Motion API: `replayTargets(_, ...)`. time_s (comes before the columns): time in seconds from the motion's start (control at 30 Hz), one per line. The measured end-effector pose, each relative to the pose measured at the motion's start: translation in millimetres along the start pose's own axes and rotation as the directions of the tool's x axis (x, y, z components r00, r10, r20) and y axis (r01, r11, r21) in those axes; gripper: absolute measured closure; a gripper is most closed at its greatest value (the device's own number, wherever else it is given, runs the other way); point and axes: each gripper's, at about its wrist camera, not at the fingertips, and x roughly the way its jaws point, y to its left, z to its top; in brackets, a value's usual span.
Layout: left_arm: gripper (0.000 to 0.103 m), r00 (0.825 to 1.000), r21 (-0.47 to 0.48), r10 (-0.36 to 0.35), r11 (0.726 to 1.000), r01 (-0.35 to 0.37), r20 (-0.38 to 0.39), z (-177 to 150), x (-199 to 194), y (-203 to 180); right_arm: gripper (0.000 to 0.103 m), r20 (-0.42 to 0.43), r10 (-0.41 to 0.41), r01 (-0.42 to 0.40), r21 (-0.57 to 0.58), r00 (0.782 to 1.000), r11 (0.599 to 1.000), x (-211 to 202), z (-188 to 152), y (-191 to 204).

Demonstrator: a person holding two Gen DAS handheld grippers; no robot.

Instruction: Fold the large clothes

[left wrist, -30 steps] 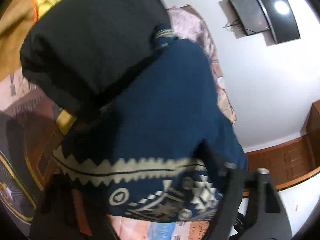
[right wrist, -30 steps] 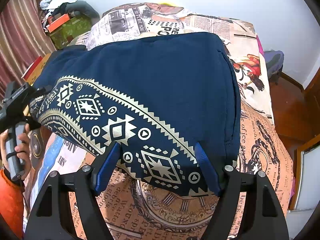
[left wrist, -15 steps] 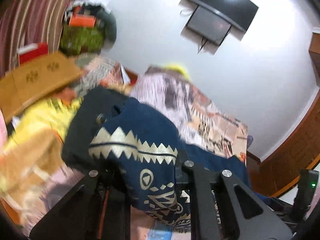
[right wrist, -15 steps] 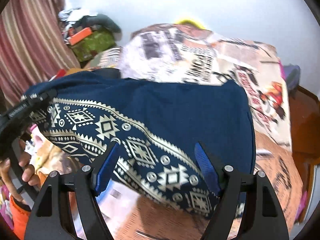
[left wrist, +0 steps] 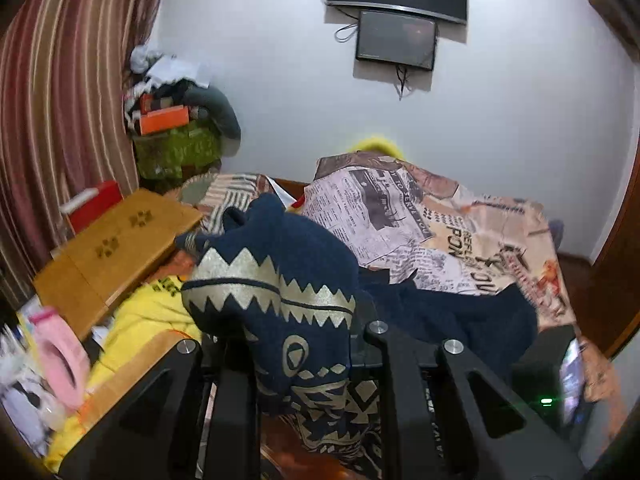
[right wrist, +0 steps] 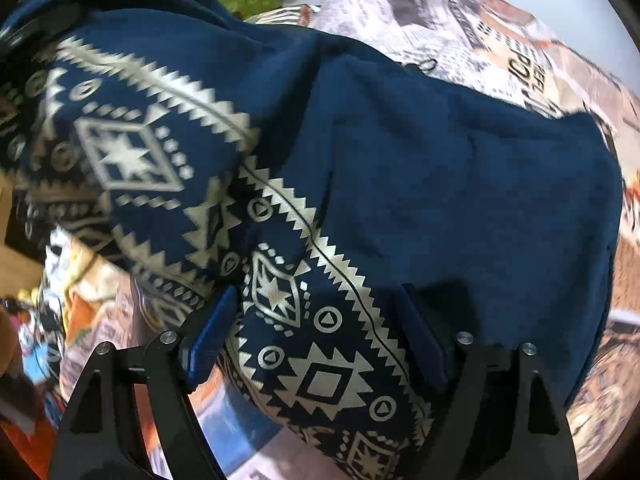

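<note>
A navy sweater [right wrist: 460, 184] with a cream geometric band hangs lifted over the newspaper-print bed cover [left wrist: 460, 236]. My left gripper [left wrist: 296, 340] is shut on a bunched end of the sweater [left wrist: 280, 280], which drapes over its fingers. My right gripper [right wrist: 316, 320] has its blue pads [right wrist: 212, 328] spread wide with the patterned hem lying between them; the cloth hangs from it, and how it is gripped is hidden. The left gripper's place in the right wrist view is hidden by cloth at the upper left.
A yellow garment [left wrist: 148, 312] and a wooden lap table [left wrist: 112, 252] lie left of the bed. A pink slipper [left wrist: 60, 360] is at far left. A clutter pile [left wrist: 176, 128] stands in the corner. Two screens [left wrist: 396, 40] hang on the wall.
Both grippers rose and tilted with the sweater. The left view swung from the cloth to the room and wall. In the right view the sweater now hangs closer and folds in the middle.
</note>
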Motion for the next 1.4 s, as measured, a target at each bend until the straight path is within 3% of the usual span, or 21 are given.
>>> replayTargets(0.1, 0.088, 0.998, 0.047, -0.057, 0.997, 0.056, 0.025, -0.4, -9.8, -17.5, 0.026, 0.040, -0.009, 0.008, 0.022, 0.999, 1.000, -25.3, -12.1, -11.1)
replayTargets(0.2, 0.088, 0.993, 0.132, -0.113, 0.985, 0.106, 0.042, 1.7, -16.9, -48.3, 0.026, 0.109, -0.077, 0.073, 0.047, 0.991, 0.996, -59.5, -30.6, -29.7)
replayTargets(0.27, 0.088, 0.987, 0.188, -0.157, 0.971, 0.148, 0.036, -1.4, -19.6, -71.5, 0.026, 0.142, -0.114, 0.104, 0.077, 0.983, 0.992, -80.4, -44.7, -43.7)
replayTargets(0.37, 0.088, 0.965, 0.269, -0.260, 0.929, 0.256, -0.021, -13.9, -21.8, -109.3, 0.026, 0.170, -0.164, 0.137, 0.160, 0.972, 0.977, -112.5, -68.5, -69.2)
replayTargets(0.43, 0.088, 0.944, 0.301, -0.318, 0.896, 0.328, -0.083, -25.8, -20.0, -126.8, 0.026, 0.170, -0.207, 0.168, 0.220, 0.963, 0.961, -128.0, -83.1, -88.6)
replayTargets(0.53, 0.088, 0.876, 0.319, -0.410, 0.819, 0.476, -0.254, -59.8, -7.8, -152.0, 0.026, 0.154, -0.247, 0.197, 0.283, 0.957, 0.939, -141.4, -88.5, -111.1)
replayTargets(0.63, 0.088, 0.806, 0.302, -0.424, 0.772, 0.560, -0.413, -94.5, 9.0, -163.7, 0.026, 0.144, -0.251, 0.194, 0.326, 0.957, 0.925, -149.3, -100.2, -121.1)
replayTargets(0.73, 0.087, 0.790, 0.310, -0.399, 0.762, 0.568, -0.466, -113.8, 15.1, -164.5, 0.026, 0.153, -0.245, 0.184, 0.332, 0.957, 0.925, -154.7, -103.9, -114.6)
replayTargets(0.77, 0.084, 0.804, 0.338, -0.386, 0.760, 0.555, -0.452, -115.8, 10.6, -163.8, 0.026, 0.159, -0.242, 0.180, 0.328, 0.957, 0.927, -157.5, -103.5, -112.8)
replayTargets(0.83, 0.073, 0.808, 0.375, -0.379, 0.740, 0.558, -0.452, -114.0, 1.9, -165.9, 0.026, 0.178, -0.237, 0.173, 0.313, 0.955, 0.934, -163.2, -104.8, -106.0)
replayTargets(0.87, 0.060, 0.801, 0.382, -0.382, 0.729, 0.568, -0.461, -113.1, -2.0, -165.6, 0.026, 0.188, -0.234, 0.170, 0.306, 0.954, 0.937, -163.4, -102.7, -104.8)
replayTargets(0.9, 0.046, 0.784, 0.377, -0.398, 0.713, 0.592, -0.477, -110.9, -7.8, -164.7, 0.026, 0.199, -0.229, 0.164, 0.298, 0.953, 0.940, -164.8, -100.7, -102.0)
replayTargets(0.97, 0.036, 0.767, 0.369, -0.422, 0.697, 0.615, -0.483, -108.4, -18.7, -160.1, 0.026, 0.221, -0.213, 0.145, 0.289, 0.952, 0.946, -167.9, -97.8, -98.8)
replayTargets(1.03, 0.035, 0.780, 0.388, -0.414, 0.697, 0.603, -0.469, -105.4, -27.7, -152.8, 0.026, 0.244, -0.188, 0.116, 0.282, 0.951, 0.952, -169.7, -93.1, -92.9)
replayTargets(1.1, 0.033, 0.808, 0.409, -0.387, 0.714, 0.568, -0.445, -100.9, -34.4, -140.7, 0.026, 0.266, -0.165, 0.090, 0.273, 0.950, 0.958, -170.1, -87.5, -86.0)
replayTargets(1.2, 0.028, 0.819, 0.387, -0.388, 0.740, 0.550, -0.423, -93.3, -40.1, -123.3, 0.026, 0.282, -0.139, 0.063, 0.260, 0.949, 0.964, -166.2, -79.0, -76.3)
replayTargets(1.4, 0.016, 0.891, 0.289, -0.331, 0.860, 0.420, -0.311, -56.7, -24.3, -65.2, 0.026, 0.266, -0.068, -0.005, 0.264, 0.961, 0.965, -137.5, -65.6, -62.1)
